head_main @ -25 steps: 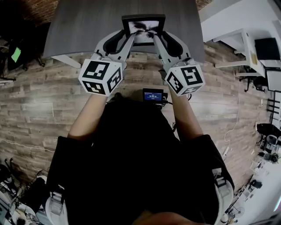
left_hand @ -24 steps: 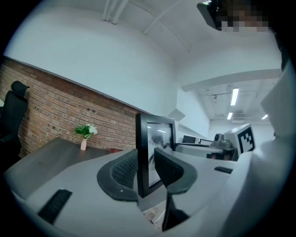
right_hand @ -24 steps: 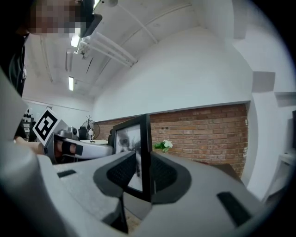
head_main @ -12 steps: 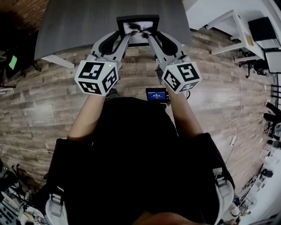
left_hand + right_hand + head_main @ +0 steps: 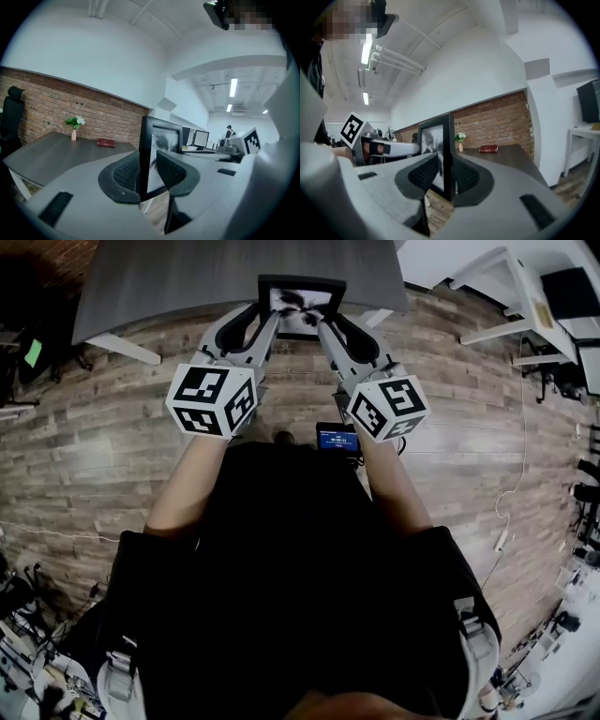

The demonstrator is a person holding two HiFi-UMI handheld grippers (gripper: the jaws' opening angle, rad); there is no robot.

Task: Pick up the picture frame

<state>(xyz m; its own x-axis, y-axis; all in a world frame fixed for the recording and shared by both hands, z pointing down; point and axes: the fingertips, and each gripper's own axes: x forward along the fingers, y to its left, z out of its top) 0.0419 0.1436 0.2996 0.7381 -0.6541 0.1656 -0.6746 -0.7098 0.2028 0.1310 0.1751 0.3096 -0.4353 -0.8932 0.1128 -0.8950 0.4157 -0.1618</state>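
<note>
Picture frame point(image 5: 302, 307) upright, left tongs point(image 5: 273, 321), right tongs point(image 5: 324, 324) pinching its side edges

No legible text, small screen point(image 5: 337, 439) unreadable

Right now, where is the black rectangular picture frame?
Head view, top centre: the black picture frame is gripped at its sides by the left gripper and the right gripper, over the grey table's near edge.

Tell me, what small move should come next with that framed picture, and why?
Probably raise both grippers together, level, drawing the picture frame clear of the table. The left gripper and right gripper each clamp one side edge, and the frame hangs upright by the table's near edge.
</note>
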